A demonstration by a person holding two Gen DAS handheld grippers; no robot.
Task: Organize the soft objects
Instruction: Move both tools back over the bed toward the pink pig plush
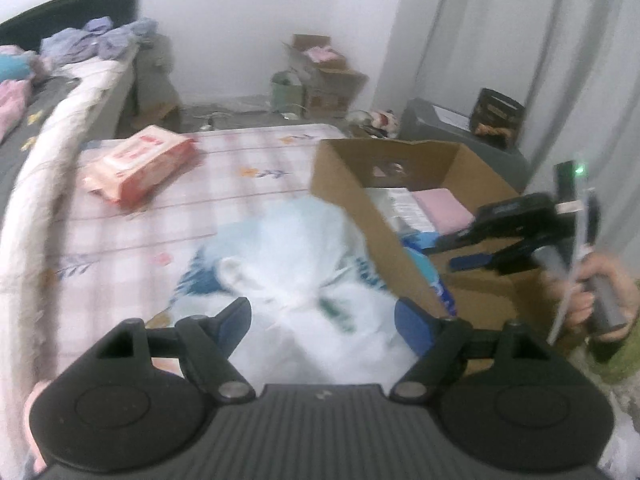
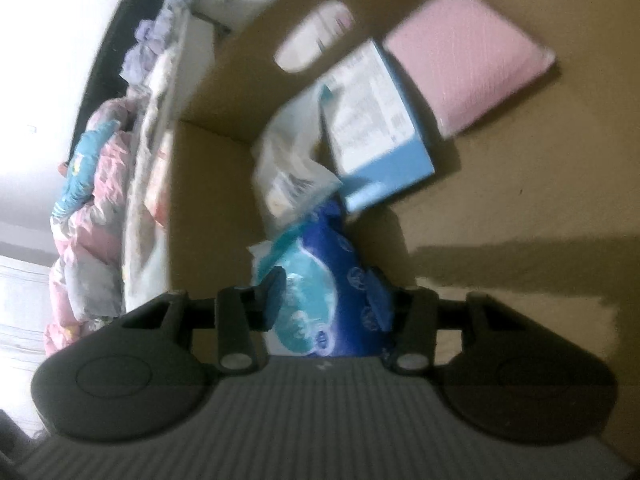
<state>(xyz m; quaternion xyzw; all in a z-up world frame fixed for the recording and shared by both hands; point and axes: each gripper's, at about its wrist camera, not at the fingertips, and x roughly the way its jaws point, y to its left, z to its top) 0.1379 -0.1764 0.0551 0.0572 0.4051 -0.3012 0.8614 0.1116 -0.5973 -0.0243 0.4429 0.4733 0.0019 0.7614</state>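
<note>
Two grippers: one over the bed, one inside the cardboard box (image 1: 400,168).
Left gripper (image 1: 324,316): jaws spread wide, pads clear of the white plastic pack (image 1: 296,264) that lies between and just ahead of them on the checked bedspread (image 1: 160,216); released, not gripping.
Right gripper (image 2: 326,294): clenched on the blue soft pack (image 2: 336,280), which fills the gap between its pads (blur hides the exact contact on the far pad).
Blue soft pack, place: low in the box, its long axis running away from the gripper toward the blue-and-white carton (image 2: 376,120) and the pink pack (image 2: 468,60).
White plastic pack, place: on the bed, touching the box's near wall, to the left of the box.
Key relation: the left gripper is much the nearer to the white pack; the box lies to its right.
Orange-pink packet (image 1: 140,164): farther up the bed, well apart from both.
Likely next call: close the left gripper on the white pack, then carry it rightward over the wall.
</note>
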